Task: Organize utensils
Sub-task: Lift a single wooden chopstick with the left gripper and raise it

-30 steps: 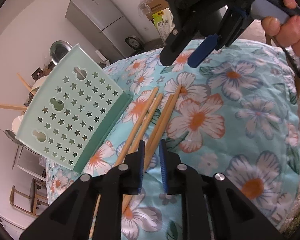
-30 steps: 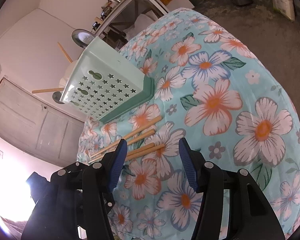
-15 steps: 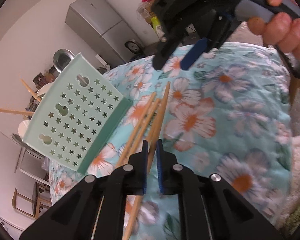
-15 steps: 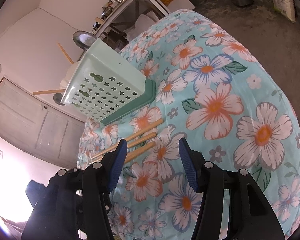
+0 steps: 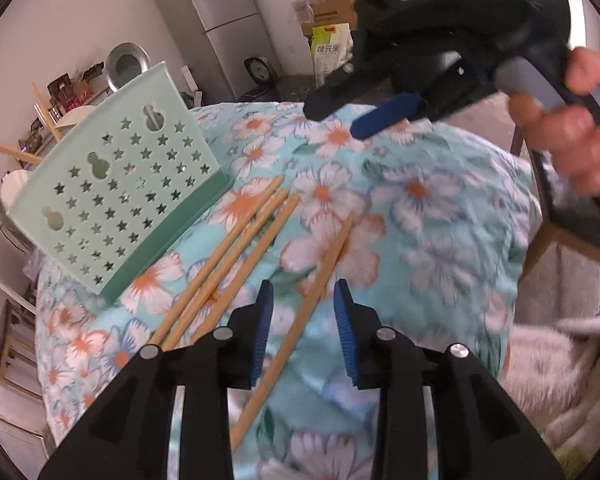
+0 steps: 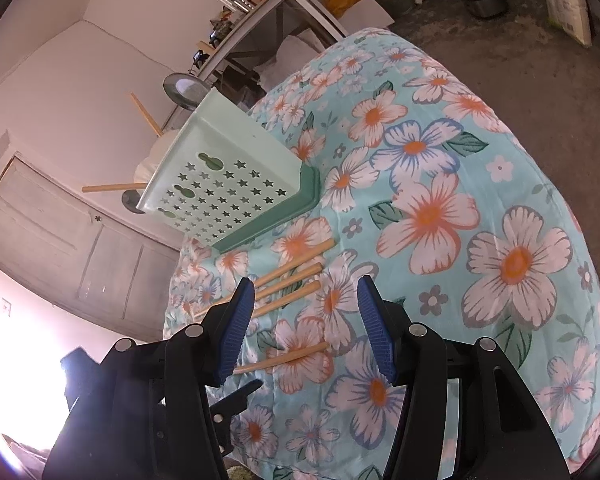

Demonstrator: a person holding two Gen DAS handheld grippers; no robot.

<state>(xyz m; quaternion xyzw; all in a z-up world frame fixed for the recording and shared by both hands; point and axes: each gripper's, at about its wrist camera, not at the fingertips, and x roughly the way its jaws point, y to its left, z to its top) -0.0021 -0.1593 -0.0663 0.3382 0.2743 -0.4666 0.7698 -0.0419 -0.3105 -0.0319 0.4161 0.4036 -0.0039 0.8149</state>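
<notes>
Left wrist view: the left gripper (image 5: 303,296) hangs low over a flowered cloth (image 5: 440,216). Its jaws have just been opening and now stand apart, with a single chopstick (image 5: 300,320) lying on the cloth between them; the blue pads do not press on it. Three more chopsticks (image 5: 236,264) lie side by side on the cloth, just to the left of the single one and roughly parallel to it, their far ends pointing toward the holder.

The utensil holder (image 5: 116,200) (pale green plastic, its facing wall pierced with star-shaped holes and three gourd-shaped slots) stands on a darker green base at the left of the cloth, near the three chopsticks but not touching them. Wooden sticks (image 5: 8,151) jut out beyond its far rim; they appear to be chopsticks standing in it, though the interior is hidden in both views.

The right gripper (image 5: 364,116) hovers above the far side of the cloth, held by a hand (image 5: 576,136) on its grey handle.

Right wrist view: the right gripper's jaws are spread with nothing between them; the cloth shows through the gap. The single chopstick lies just below the gap, apart from the group of three nearer the holder. Behind the holder stand a metal bowl (image 5: 124,65) and a grey refrigerator (image 5: 216,24).
</notes>
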